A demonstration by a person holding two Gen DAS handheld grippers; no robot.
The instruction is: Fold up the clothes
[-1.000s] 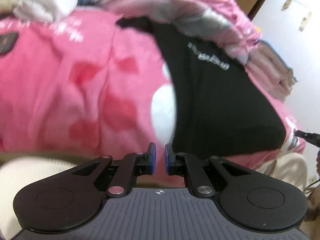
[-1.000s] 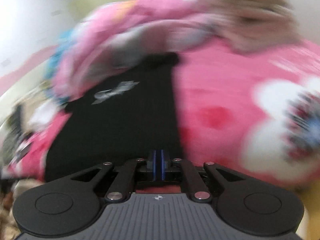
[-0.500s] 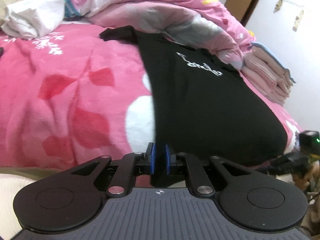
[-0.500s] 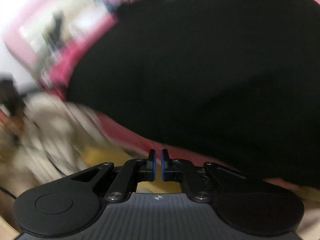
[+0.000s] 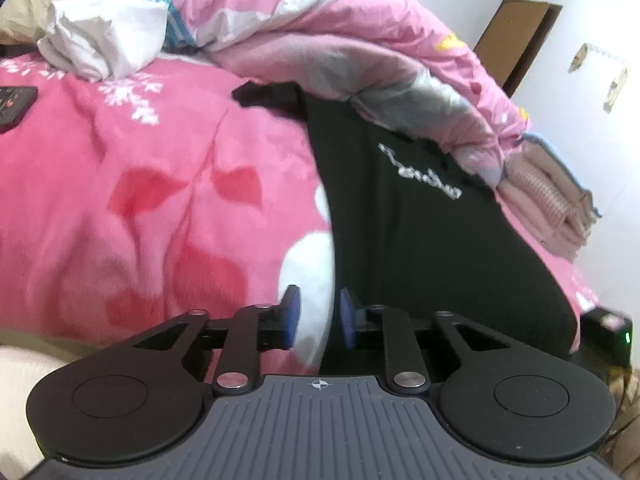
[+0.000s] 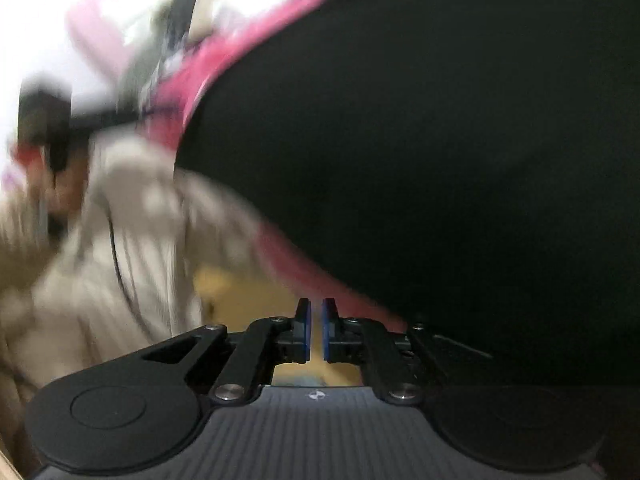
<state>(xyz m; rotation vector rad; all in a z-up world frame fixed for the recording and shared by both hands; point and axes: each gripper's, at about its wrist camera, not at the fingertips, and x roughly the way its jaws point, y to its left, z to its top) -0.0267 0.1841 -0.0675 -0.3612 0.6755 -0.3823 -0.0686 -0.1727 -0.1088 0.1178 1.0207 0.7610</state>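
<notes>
A black T-shirt (image 5: 420, 240) with white lettering lies spread along the pink bedspread (image 5: 140, 200), its top tucked under the pink quilt (image 5: 340, 48). My left gripper (image 5: 316, 320) is open at the shirt's near left edge, with nothing between its blue pads. In the right wrist view the shirt (image 6: 440, 140) fills the right side. My right gripper (image 6: 316, 328) sits at the shirt's near corner over the bed's edge, its jaws a narrow gap apart and empty. That view is blurred.
A crumpled white garment (image 5: 104, 48) and a dark phone (image 5: 16, 104) lie at the far left of the bed. Folded pink clothes (image 5: 552, 208) are stacked at the right. A black device with a green light (image 5: 608, 332) sits at the bed's right edge.
My left gripper's jaws have opened wider at the shirt's left edge. My right gripper swung down from over the bed to the shirt's near corner and opened slightly.
</notes>
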